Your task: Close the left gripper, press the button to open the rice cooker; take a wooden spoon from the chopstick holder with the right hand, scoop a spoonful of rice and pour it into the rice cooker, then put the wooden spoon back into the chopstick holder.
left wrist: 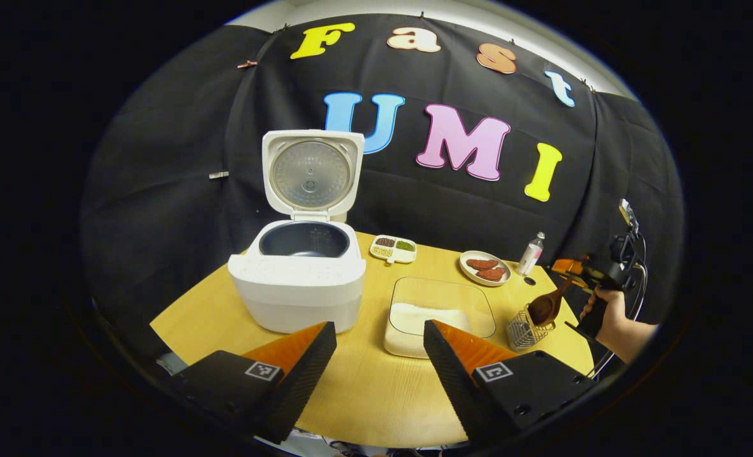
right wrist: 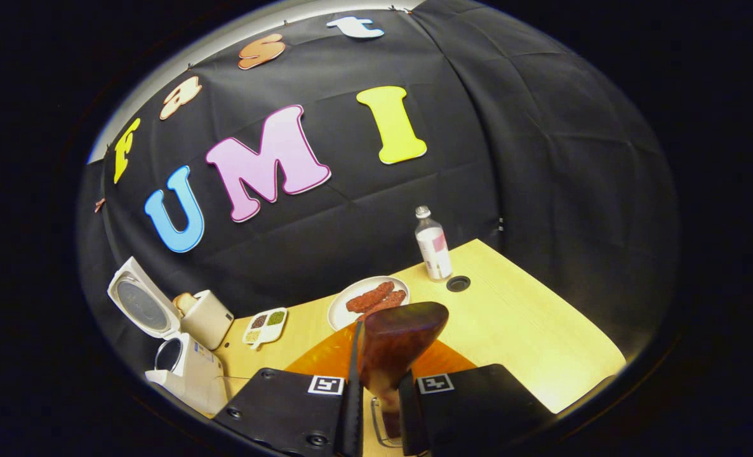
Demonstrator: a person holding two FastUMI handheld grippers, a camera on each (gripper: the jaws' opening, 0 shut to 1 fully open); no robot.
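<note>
The white rice cooker (left wrist: 300,273) stands on the left of the wooden table with its lid (left wrist: 312,171) up and the dark inner pot showing. In front of it my left gripper (left wrist: 379,355) is open and holds nothing. A clear container of rice (left wrist: 437,314) sits to the cooker's right. Beyond it is the wire chopstick holder (left wrist: 524,330). The wooden spoon (left wrist: 546,308) hangs bowl-down at the holder's rim. My right gripper (left wrist: 573,270), held by a hand, is shut on its handle. In the right gripper view the spoon (right wrist: 397,343) sticks out between the right gripper's (right wrist: 381,393) fingers, and the cooker (right wrist: 183,362) is far left.
A plate of sausages (left wrist: 484,268) (right wrist: 367,298), a small divided dish of grains (left wrist: 393,249) (right wrist: 265,325) and a small bottle (left wrist: 531,254) (right wrist: 432,244) stand along the back of the table. A round cable hole (right wrist: 458,284) lies beside the bottle. The table's right edge (right wrist: 579,368) is close.
</note>
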